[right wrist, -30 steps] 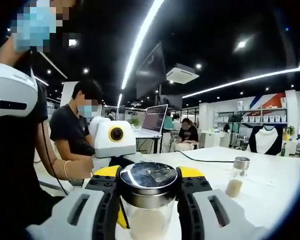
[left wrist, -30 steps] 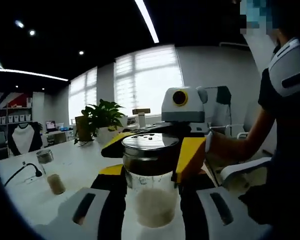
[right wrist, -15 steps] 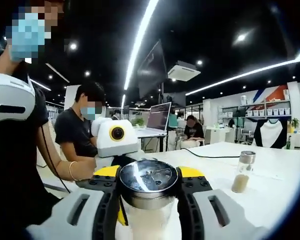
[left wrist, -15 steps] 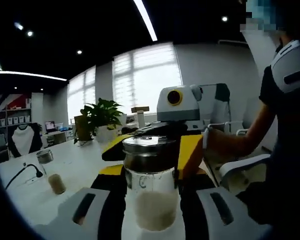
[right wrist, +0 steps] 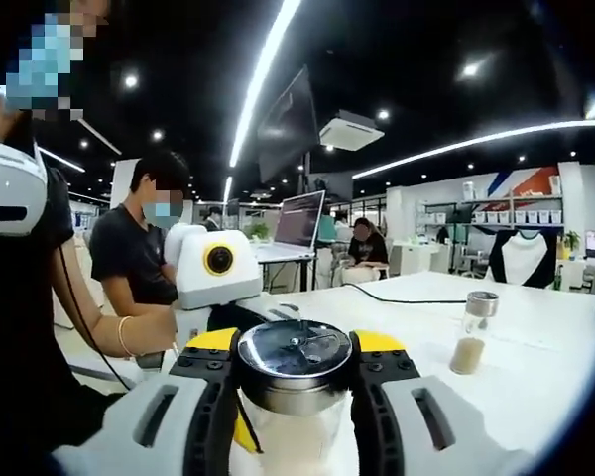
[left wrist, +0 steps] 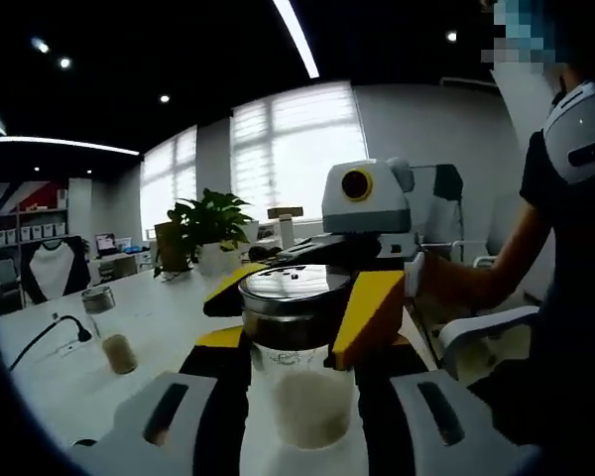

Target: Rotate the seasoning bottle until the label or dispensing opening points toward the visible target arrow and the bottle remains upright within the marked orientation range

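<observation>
A glass seasoning bottle [left wrist: 302, 397] with a steel shaker lid and pale granules stands upright between both grippers, above the white table [left wrist: 59, 387]. My left gripper [left wrist: 297, 342] is shut on its glass body. From the far side, my right gripper [left wrist: 299, 297] clamps the lid with its yellow fingers [left wrist: 372, 312]. In the right gripper view the lid [right wrist: 296, 355] faces up with its holes showing, and the right gripper [right wrist: 296, 342] is shut around it. A yellow finger [right wrist: 241, 433] of the left gripper peeks out lower down. I see no arrow mark.
A second small bottle [left wrist: 114, 342] [right wrist: 471, 342] stands farther out on the table. A black cable [left wrist: 40, 337] and a potted plant [left wrist: 203, 233] lie beyond. The person's forearm [left wrist: 476, 288] is at the right. A seated person [right wrist: 139, 258] and a laptop [right wrist: 302, 223] are behind.
Both views have shifted slightly. The lid's top shows more in the left gripper view. Both grippers keep their hold on the bottle.
</observation>
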A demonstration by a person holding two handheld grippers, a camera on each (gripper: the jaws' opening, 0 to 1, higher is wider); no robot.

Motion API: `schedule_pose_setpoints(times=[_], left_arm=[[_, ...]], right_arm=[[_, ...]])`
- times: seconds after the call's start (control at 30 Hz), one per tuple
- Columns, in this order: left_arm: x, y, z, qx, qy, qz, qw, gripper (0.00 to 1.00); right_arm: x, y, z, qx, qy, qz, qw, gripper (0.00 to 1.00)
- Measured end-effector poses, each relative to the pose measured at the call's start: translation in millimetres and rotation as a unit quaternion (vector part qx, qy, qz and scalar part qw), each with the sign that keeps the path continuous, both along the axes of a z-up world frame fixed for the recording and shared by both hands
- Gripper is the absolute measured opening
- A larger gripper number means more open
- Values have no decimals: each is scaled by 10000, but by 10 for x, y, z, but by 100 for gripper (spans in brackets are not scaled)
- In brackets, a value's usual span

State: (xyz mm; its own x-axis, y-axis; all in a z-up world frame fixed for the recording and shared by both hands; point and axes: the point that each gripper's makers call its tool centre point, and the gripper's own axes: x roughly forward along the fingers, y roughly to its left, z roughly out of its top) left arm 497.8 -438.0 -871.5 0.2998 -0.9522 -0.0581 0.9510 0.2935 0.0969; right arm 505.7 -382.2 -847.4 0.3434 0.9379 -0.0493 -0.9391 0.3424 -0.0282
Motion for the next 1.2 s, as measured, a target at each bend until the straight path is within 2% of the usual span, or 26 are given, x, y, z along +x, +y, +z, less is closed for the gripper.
schedule_pose_setpoints(times=[0.13,0.27,0.5,0.87,1.0,1.03,1.1,1.2], left_arm=[[94,18,-25,131,-115,307,9994,44],[153,17,-65,235,-154,496,9984,44],[273,46,-89,195,-126,958,9951,45],[415,140,-91,51,-8,1543,9880,42],[450,162,-127,211,-234,1792,9833,42],[461,162,-169,454,-419,1872,9804,43],[481,151,-214,629,-587,2006,9759,46],[493,145,-232,642,-621,2165,9722,47]], right_arm=[[107,-6,-41,21,73,-344,9994,41],[156,7,-80,-18,44,-515,9987,41],[257,28,-83,-13,-34,-917,9958,41],[425,-14,-62,71,8,-1378,9904,41],[477,-33,-85,114,89,-1515,9883,41],[491,-28,-82,158,116,-1545,9878,41],[506,-24,-96,158,139,-1606,9868,40],[513,-17,-115,130,99,-1676,9857,40]])
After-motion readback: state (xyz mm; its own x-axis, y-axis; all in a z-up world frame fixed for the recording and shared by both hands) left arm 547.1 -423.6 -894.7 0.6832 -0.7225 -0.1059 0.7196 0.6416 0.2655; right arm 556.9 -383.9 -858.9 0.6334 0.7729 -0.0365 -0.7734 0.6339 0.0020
